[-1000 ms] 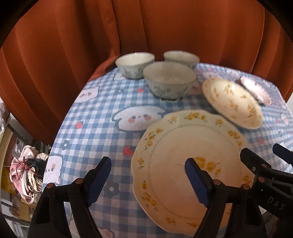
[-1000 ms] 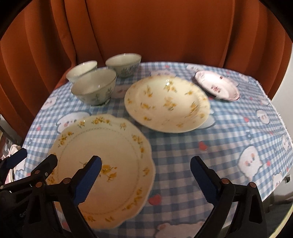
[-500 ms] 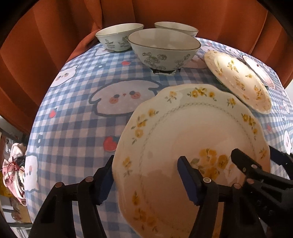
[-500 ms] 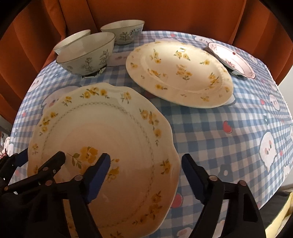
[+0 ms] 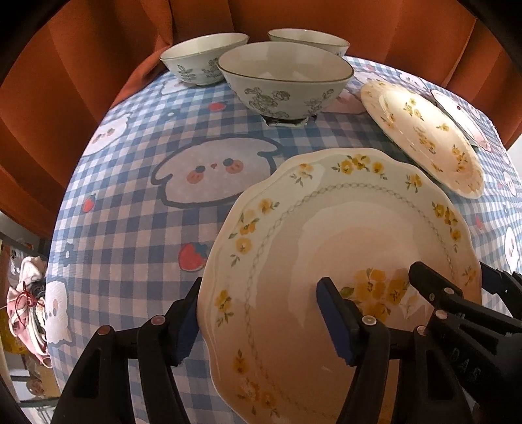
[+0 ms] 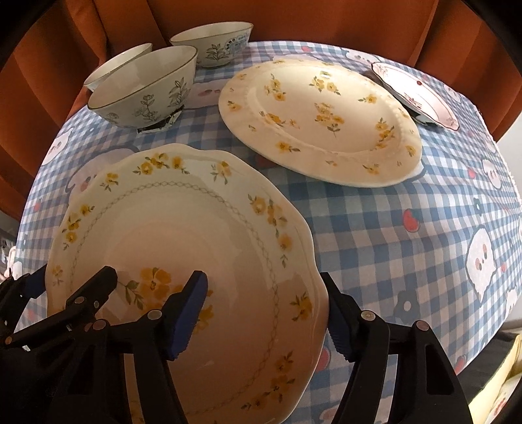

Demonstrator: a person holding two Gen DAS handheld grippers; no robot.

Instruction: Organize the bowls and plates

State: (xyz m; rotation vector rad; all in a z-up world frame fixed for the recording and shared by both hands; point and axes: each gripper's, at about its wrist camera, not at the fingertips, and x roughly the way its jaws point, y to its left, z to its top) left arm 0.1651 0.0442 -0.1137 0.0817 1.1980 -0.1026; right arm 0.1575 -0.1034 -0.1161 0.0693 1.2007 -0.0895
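Rust-orange curtains (image 5: pixel 293 19) close off the back of a table (image 6: pixel 407 254) spread with a blue checked cloth printed with cartoon faces and strawberries. Nearest the cameras lies the big scalloped plate (image 5: pixel 342 234), cream with yellow flowers, flat on the cloth at the front edge. Both grippers are set on it. The left gripper (image 5: pixel 261 316) stands open astride the plate's left rim, one blue pad just outside the edge and the other over the inside. The right gripper (image 6: pixel 267 313) is likewise open astride the right rim, one pad above the plate's face, one beyond its edge. Neither has closed on anything yet.

Behind it, well apart, sits a round flowered plate (image 6: pixel 323 120), and past that, at the far right corner, a small pink-patterned dish (image 6: pixel 421 94). Three pale bowls (image 5: pixel 284 78) with dark leaf prints cluster at the far left by the curtain.

Judging from this, the step in hand is taking hold of the scalloped plate from both sides. Next, the pads need to pinch the rim evenly on each side, then lift level, likely toward the round plate for stacking.
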